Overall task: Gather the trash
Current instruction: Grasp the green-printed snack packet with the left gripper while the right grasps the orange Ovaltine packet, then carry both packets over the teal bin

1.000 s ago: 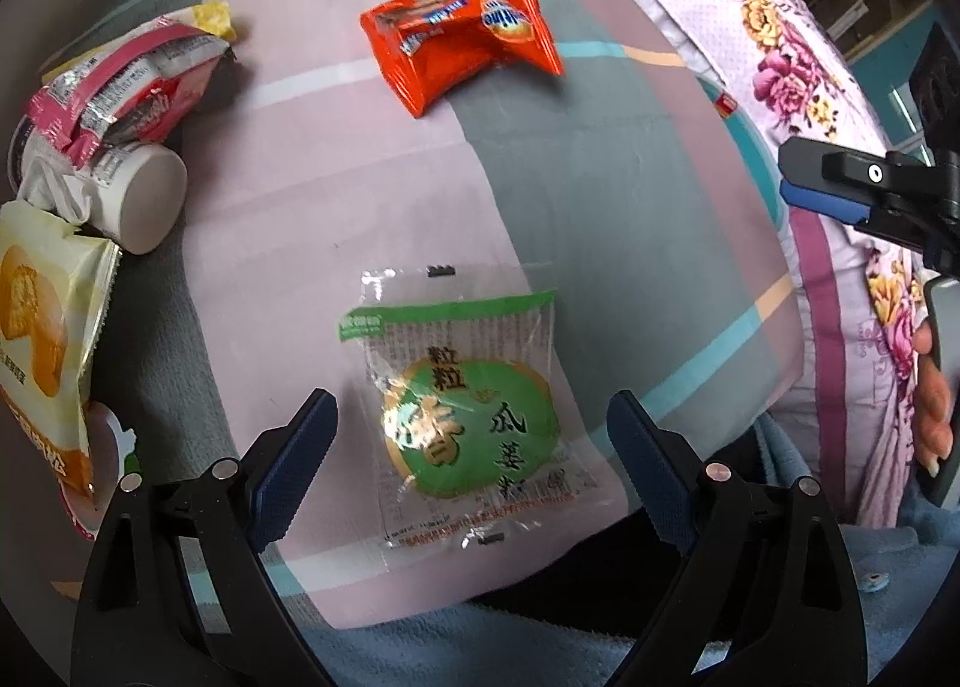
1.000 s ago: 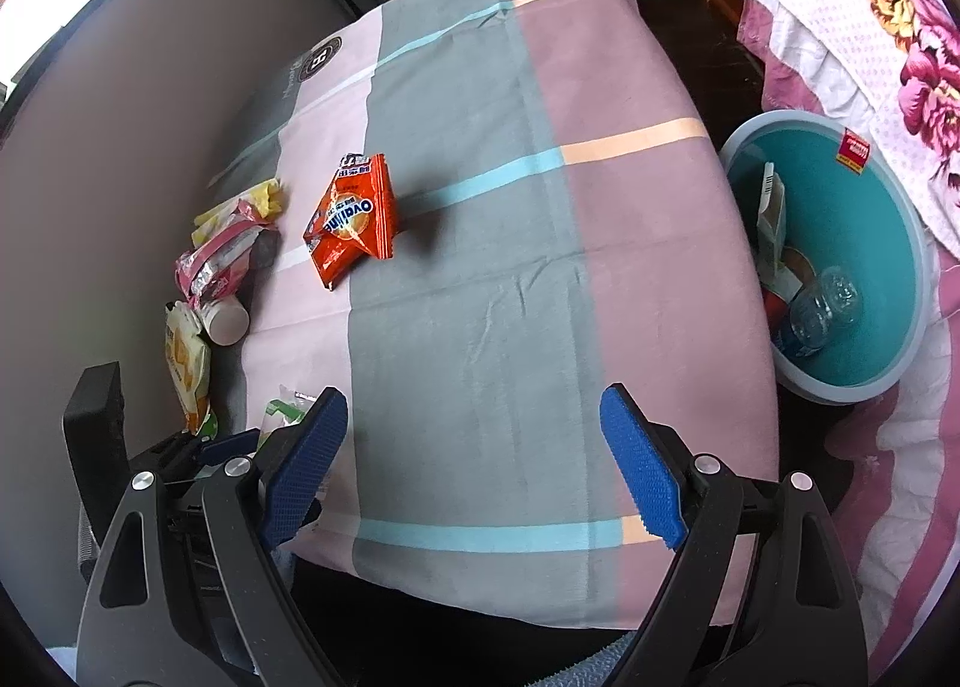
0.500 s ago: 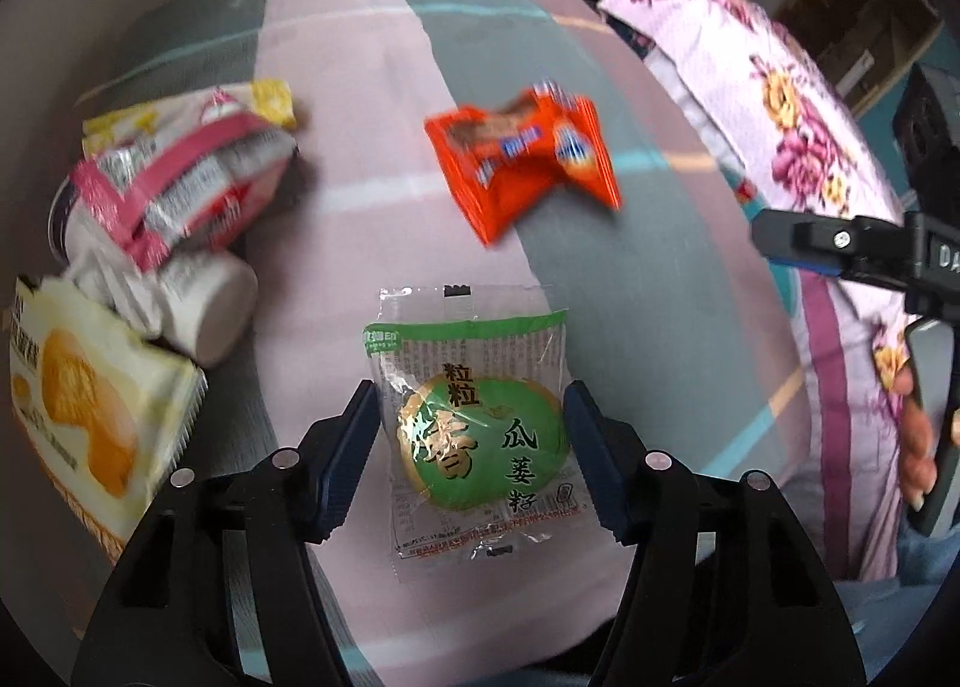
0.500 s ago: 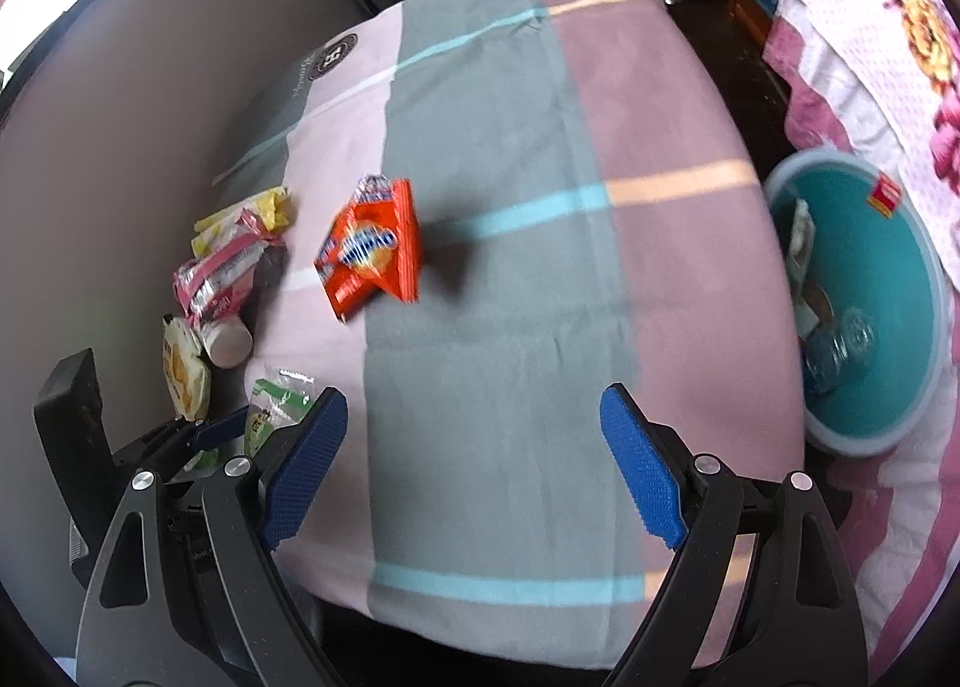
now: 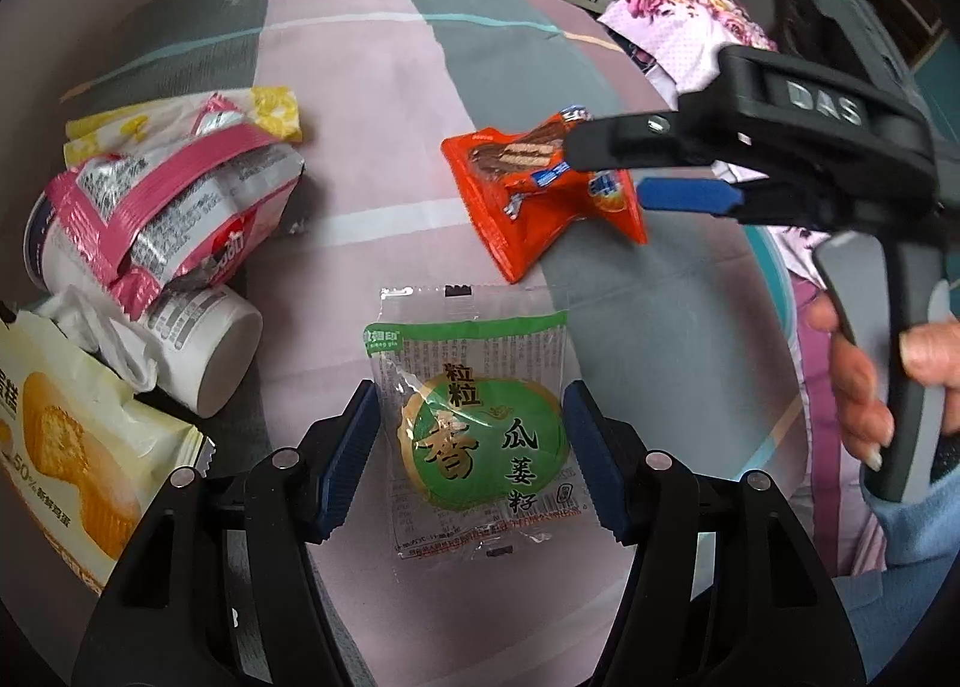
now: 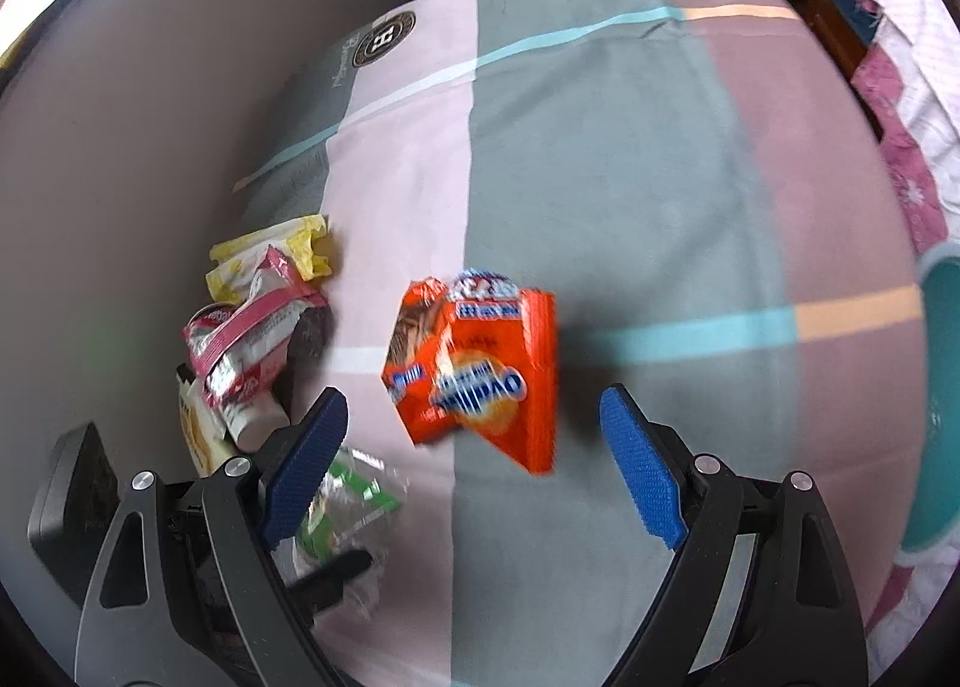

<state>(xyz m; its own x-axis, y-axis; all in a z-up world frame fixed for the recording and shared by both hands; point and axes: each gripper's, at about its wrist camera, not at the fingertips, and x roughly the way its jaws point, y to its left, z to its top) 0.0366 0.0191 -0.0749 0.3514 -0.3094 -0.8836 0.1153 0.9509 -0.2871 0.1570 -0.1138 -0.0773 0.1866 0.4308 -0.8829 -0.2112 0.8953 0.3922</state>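
The left gripper [image 5: 471,435] points forward over the striped cloth [image 5: 384,63], its pads pinching the green snack packet [image 5: 477,435] at both side edges. The right gripper [image 6: 474,465] hovers with fingers spread wide, just short of the orange wafer wrapper [image 6: 480,369]. A pink-banded wrapper [image 5: 168,195], a white cup [image 5: 207,345] and a yellow cake packet [image 5: 78,447] crowd the left edge.
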